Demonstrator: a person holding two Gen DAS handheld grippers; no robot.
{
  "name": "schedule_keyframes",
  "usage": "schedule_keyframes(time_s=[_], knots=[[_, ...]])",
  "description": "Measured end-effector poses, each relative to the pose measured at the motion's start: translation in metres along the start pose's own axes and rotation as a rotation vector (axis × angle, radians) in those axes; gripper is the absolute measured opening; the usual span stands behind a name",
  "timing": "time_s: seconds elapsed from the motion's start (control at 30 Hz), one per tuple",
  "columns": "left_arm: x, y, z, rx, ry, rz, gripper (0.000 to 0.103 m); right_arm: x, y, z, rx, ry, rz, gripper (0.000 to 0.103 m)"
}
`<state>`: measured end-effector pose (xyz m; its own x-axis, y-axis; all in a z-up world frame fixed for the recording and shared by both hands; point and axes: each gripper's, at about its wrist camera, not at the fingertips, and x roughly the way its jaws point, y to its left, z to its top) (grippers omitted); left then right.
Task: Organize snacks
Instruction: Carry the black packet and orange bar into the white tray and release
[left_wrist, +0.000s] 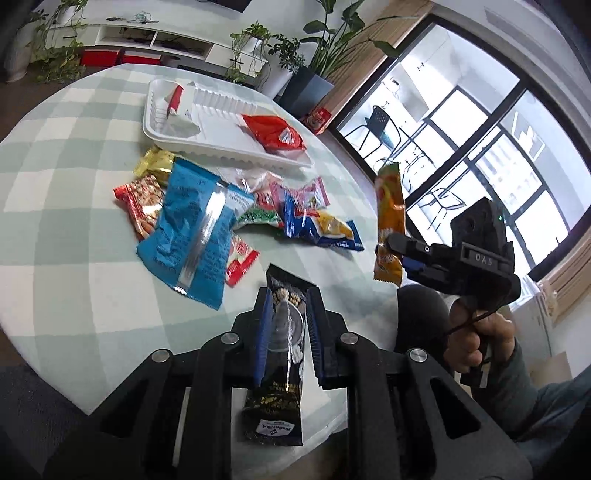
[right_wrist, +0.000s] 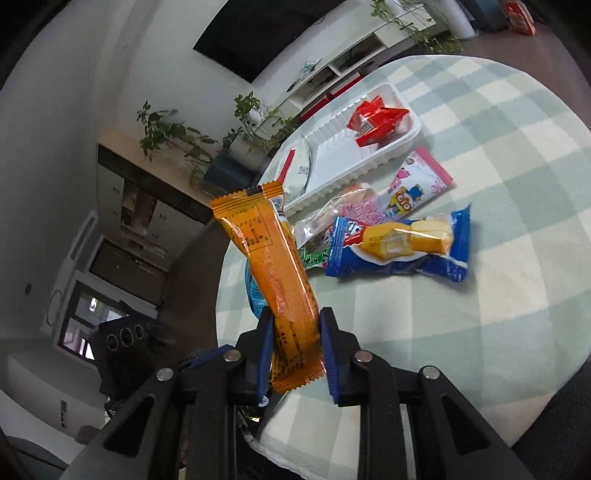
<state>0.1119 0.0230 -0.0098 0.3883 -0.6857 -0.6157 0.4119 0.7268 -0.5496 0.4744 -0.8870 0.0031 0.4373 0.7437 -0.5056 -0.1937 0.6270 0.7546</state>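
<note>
My left gripper (left_wrist: 289, 297) is shut on a black snack packet (left_wrist: 283, 343), lifted over the near edge of the round checked table (left_wrist: 74, 192). My right gripper (right_wrist: 295, 325) is shut on a long orange snack bar (right_wrist: 275, 266), also seen as the orange bar (left_wrist: 389, 210) held upright at the table's right edge. A white tray (left_wrist: 221, 133) at the far side holds a red packet (left_wrist: 275, 134) and a small red-and-white packet (left_wrist: 175, 101). Loose snacks lie in the middle: a big blue bag (left_wrist: 195, 225), a blue cake packet (right_wrist: 402, 245) and a pink packet (right_wrist: 410, 188).
A person's hand (left_wrist: 476, 332) grips the right tool's handle beside the table. Potted plants (left_wrist: 273, 62) and a low white shelf (left_wrist: 155, 37) stand beyond the table. A large window (left_wrist: 480, 122) fills the right side. A red-and-gold packet (left_wrist: 142, 203) lies left of the blue bag.
</note>
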Motion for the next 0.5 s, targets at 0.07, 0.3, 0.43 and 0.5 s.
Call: schedule_keyframes(time_s=[0.07, 0.3, 0.43, 0.5], knots=[[-0.001, 0.005, 0.011, 0.004, -0.014, 0.023, 0.015, -0.010, -0.006, 0.010, 0.016, -0.025, -0.006, 0.027], [0.023, -0.035, -0.002, 0.216, 0.173, 0.216, 0.015, -0.011, 0.004, 0.014, -0.085, -0.023, -0.092, 0.027], [0.050, -0.044, -0.016, 0.285, 0.255, 0.353, 0.016, 0.002, 0.004, 0.001, -0.100, 0.022, -0.118, 0.027], [0.060, -0.045, -0.022, 0.284, 0.300, 0.324, 0.016, 0.009, 0.008, -0.007, -0.122, 0.048, -0.151, 0.027]])
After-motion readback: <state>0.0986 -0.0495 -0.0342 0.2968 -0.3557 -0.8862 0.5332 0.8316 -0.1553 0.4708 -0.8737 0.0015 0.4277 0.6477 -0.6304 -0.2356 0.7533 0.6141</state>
